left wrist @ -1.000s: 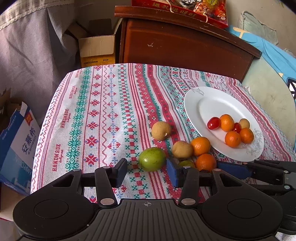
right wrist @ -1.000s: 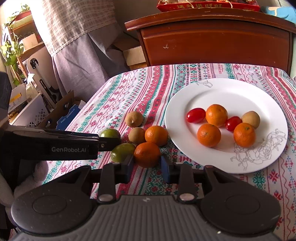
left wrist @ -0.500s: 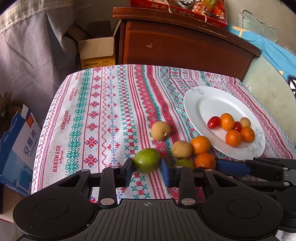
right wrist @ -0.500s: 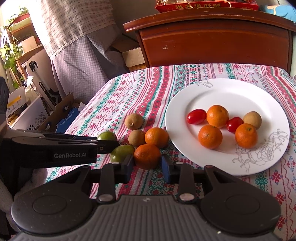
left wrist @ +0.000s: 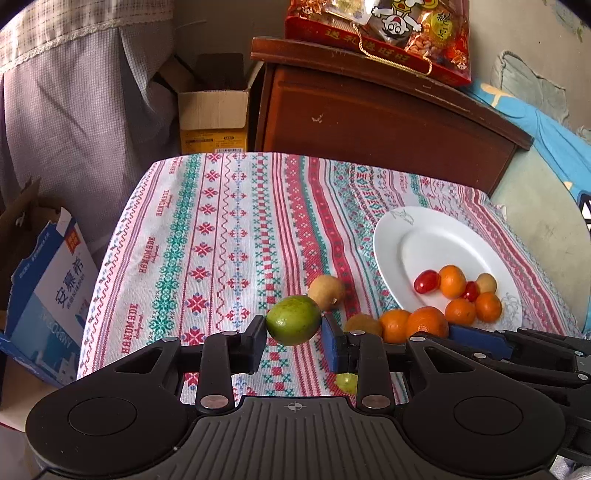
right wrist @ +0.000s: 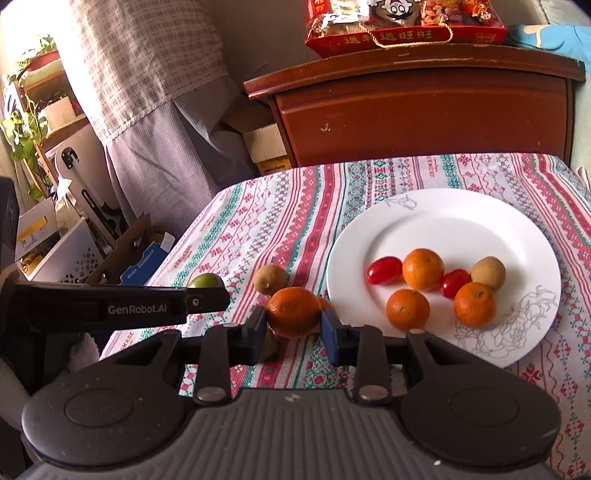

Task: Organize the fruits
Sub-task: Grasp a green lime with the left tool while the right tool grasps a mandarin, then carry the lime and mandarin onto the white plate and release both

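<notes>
My left gripper [left wrist: 293, 332] is shut on a green fruit [left wrist: 293, 319] and holds it just above the patterned tablecloth [left wrist: 221, 240]. To its right, my right gripper [right wrist: 293, 325] is shut on an orange [right wrist: 293, 312], held near the white plate [right wrist: 443, 206]. The plate carries three small oranges, two cherry tomatoes and a brown fruit [right wrist: 487, 273]. Left on the cloth are two brown fruits [left wrist: 327, 291], another orange [left wrist: 395, 325] and a second green fruit [left wrist: 347, 382], partly hidden under my left gripper's fingers. In the right wrist view the left gripper [right wrist: 207, 299] reaches in from the left.
A brown wooden cabinet [left wrist: 388, 122] stands behind the table with a red snack bag [left wrist: 380, 33] on top. Cardboard boxes [left wrist: 212, 114] and a blue-white carton [left wrist: 48, 291] sit on the floor to the left, past the table's edge. A curtain hangs at the left.
The left jaws closed on the green fruit. Both grippers then rose a little, lifting the green fruit and the orange off the cloth.
</notes>
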